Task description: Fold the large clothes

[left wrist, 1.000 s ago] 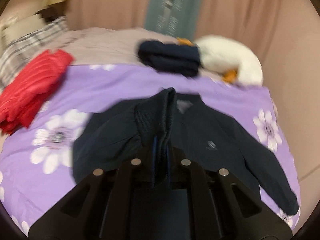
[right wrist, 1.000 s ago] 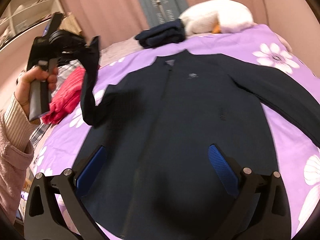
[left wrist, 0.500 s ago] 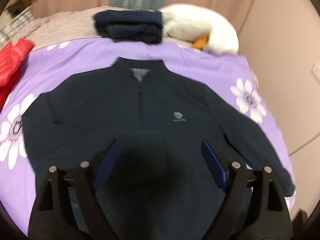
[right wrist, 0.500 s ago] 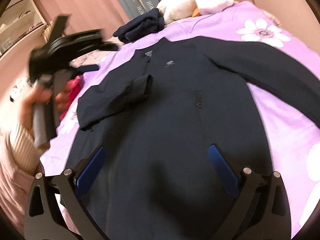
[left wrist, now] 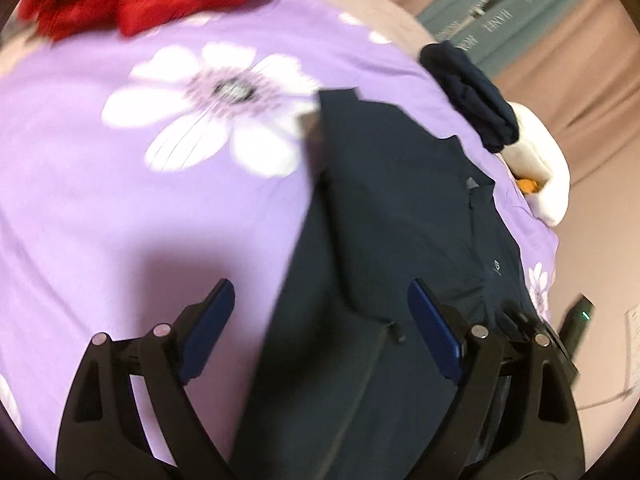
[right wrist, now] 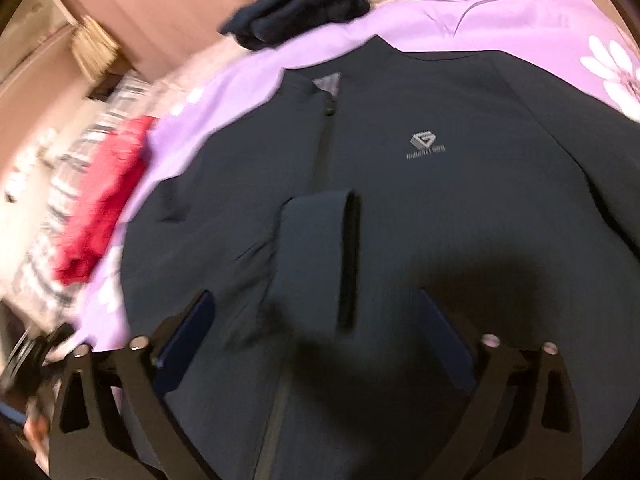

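- A dark navy jacket point(right wrist: 420, 208) is lying flat, zipped, on the purple bedspread point(right wrist: 500, 12), one sleeve point(right wrist: 316, 256) folded across its chest.
- Its collar is pointing toward the white pillow point(left wrist: 536, 184), length running away.
- The left gripper point(left wrist: 320, 332) is hanging released, empty.
- The right gripper point(right wrist: 316, 336) is closing, gripping nothing.

Your left gripper point(left wrist: 320, 332) is a matte black plastic frame with triangular cut-outs in each arm. A pair of round silver screw heads sits just behind each of its fingers point(left wrist: 208, 328), whose inner faces carry long blue pads. Your right gripper point(right wrist: 316, 344) has the same build: black arms, silver screws behind the fingers point(right wrist: 184, 336), dark blue pads inside.
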A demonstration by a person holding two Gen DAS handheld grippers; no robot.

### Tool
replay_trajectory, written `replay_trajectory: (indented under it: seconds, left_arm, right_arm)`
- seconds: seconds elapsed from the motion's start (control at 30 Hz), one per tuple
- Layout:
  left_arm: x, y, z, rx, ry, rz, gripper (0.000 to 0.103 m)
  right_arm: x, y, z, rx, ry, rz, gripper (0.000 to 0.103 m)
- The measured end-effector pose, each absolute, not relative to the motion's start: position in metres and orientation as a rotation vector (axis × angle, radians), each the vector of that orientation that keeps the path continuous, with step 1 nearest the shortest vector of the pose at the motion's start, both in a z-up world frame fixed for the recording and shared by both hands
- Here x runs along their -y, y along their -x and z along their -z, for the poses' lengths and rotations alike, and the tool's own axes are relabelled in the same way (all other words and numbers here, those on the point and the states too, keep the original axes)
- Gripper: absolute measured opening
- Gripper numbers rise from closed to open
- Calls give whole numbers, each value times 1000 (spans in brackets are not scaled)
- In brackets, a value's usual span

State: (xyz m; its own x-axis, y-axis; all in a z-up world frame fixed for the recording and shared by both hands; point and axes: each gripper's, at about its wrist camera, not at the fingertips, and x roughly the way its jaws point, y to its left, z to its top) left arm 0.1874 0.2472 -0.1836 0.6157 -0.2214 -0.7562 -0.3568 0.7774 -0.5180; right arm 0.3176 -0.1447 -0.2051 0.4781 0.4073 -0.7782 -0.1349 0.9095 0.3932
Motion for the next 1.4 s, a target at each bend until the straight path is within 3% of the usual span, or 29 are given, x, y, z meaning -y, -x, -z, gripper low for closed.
replay_trajectory:
  seconds: [0.03,0.1,0.13,0.17,0.2,0.43,0.8,0.87,0.93,1.0,1.13,1.17,1.27,1.37,1.4]
  left_arm:
    - [-252,-185,190,-932,725,-80,89]
    - [-259,-185,200,-944,781,-61,89]
    - [-261,-187,204,-946,806,-48,89]
    - [-262,-192,208,-943,834,-37,89]
    - [-261,-195,210,-937,852,-25,89]
    - [-243,-234,211,-873,978,115,89]
    - [-207,-331,239,-893,1080,117,89]
    - [-213,-340,244,-865,1104,65,85]
    - [-219,-344,242,-832,1108,17,64]
    - [-227,-341,244,-813,1126,-9,57]
    - [-235,-336,257,-827,1142,-27,36]
    - [-235,-335,257,-837,1119,-31,35]
    - [-237,-336,251,-874,1075,-22,36]
    - [-238,-328,238,-928,992,-20,51]
    - [-236,-324,232,-940,939,-23,61]
  right_arm:
    - [141,-323,211,-1034,-269,-323,75]
    - [131,-327,216,-1028,-201,-323,34]
    - [129,-328,215,-1021,-182,-314,26]
    - [130,-327,211,-1006,-179,-321,10]
    - [133,-329,205,-990,-189,-330,5]
    - [202,-330,146,-805,-242,-179,5]
    - [257,-320,179,-902,-269,-71,5]
    - [261,-317,170,-876,-265,-71,5]
    - [263,-316,160,-834,-291,-55,5]
    - [276,-310,160,-817,-332,-33,5]
    - [279,-311,196,-920,-319,-19,5]
    - [279,-311,207,-948,-309,-28,5]
    - [284,-310,209,-949,-335,-52,11]
    - [294,-302,194,-910,-351,-44,20]
    - [295,-299,188,-888,-332,-36,20]
